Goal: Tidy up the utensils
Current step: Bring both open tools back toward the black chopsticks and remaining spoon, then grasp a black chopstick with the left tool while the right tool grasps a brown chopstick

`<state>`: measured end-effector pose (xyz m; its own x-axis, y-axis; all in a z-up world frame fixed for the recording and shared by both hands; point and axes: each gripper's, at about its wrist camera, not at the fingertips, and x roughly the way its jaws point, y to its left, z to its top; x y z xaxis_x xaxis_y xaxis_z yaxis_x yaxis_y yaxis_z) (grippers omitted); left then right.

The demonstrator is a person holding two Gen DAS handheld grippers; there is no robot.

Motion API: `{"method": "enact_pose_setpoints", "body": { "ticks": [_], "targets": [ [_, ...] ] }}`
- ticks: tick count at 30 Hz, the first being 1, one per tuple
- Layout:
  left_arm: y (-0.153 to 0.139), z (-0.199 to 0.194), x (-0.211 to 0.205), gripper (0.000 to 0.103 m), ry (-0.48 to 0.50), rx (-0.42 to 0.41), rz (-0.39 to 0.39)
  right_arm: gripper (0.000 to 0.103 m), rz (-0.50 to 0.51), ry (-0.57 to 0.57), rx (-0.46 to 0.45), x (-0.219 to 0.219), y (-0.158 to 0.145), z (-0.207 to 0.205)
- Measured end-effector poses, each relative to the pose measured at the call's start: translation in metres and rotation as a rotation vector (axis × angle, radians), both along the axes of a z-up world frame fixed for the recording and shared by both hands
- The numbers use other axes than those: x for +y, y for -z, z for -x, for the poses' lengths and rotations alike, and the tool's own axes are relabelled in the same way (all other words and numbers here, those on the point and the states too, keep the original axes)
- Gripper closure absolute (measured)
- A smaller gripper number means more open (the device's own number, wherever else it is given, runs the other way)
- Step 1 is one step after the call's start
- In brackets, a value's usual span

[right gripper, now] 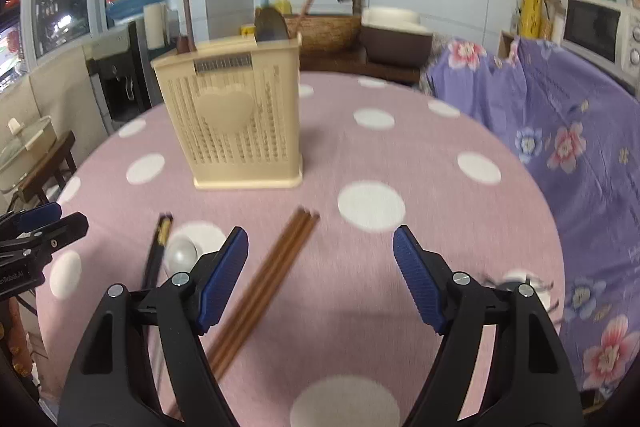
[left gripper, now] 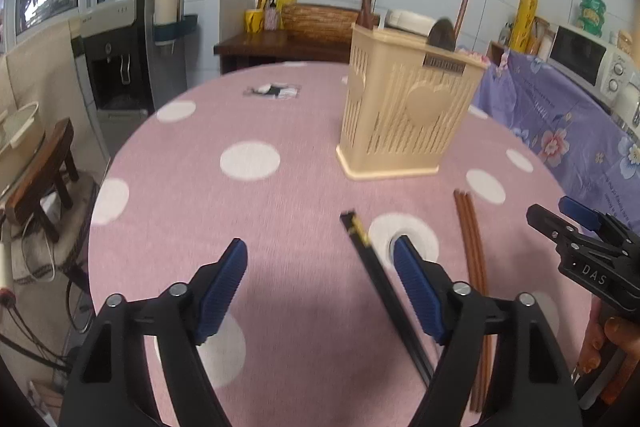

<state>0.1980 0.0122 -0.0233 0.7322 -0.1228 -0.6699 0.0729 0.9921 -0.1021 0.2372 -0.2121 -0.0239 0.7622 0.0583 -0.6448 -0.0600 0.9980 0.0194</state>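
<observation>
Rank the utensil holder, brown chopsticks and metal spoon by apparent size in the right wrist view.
1. utensil holder
2. brown chopsticks, partly hidden
3. metal spoon, only its bowl visible, so its rank is unsure

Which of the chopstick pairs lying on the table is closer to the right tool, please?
The brown wooden chopsticks: they run just beside the right tool, while the black chopsticks lie farther left.

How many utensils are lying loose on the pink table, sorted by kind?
Brown wooden chopsticks: 3
Black chopsticks: 2, as far as the blur lets me tell
Metal spoon: 1, only its bowl shows
Total: 6
</observation>
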Motion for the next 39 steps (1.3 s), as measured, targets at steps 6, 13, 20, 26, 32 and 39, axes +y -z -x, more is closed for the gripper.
{"method": "enact_pose_setpoints", "body": {
  "ticks": [6, 13, 20, 26, 32, 39],
  "targets": [
    [0.022, 0.007, -0.006, 0.045, 0.028, 0.072, 0.007, 0.028, -0.008, 0.004, 0.088, 0.008, 0.025, 0.007],
    [0.034, 0.011, -0.023, 0.047, 0.070, 0.105, -0.014, 0.028, 0.048, -0.050, 0.149, 0.037, 0.039, 0.010],
    [0.041, 0.011, -0.026, 0.047, 0.075, 0.126, -0.047, 0.029, 0.107, 0.009, 0.186, 0.017, 0.042, 0.015],
    [0.040, 0.009, -0.019, 0.047, 0.043, 0.131, -0.029, 0.030, -0.029, 0.038, 0.178, -0.011, 0.033, 0.018],
    [0.041, 0.009, -0.041, 0.049, 0.093, 0.126, -0.048, 0.030, -0.031, -0.016, 0.177, 0.011, 0.036, 0.018],
    [0.045, 0.008, -0.044, 0.053, 0.080, 0.129, -0.102, 0.030, -0.012, -0.003, 0.163, 0.010, 0.035, 0.021]
  ]
}}
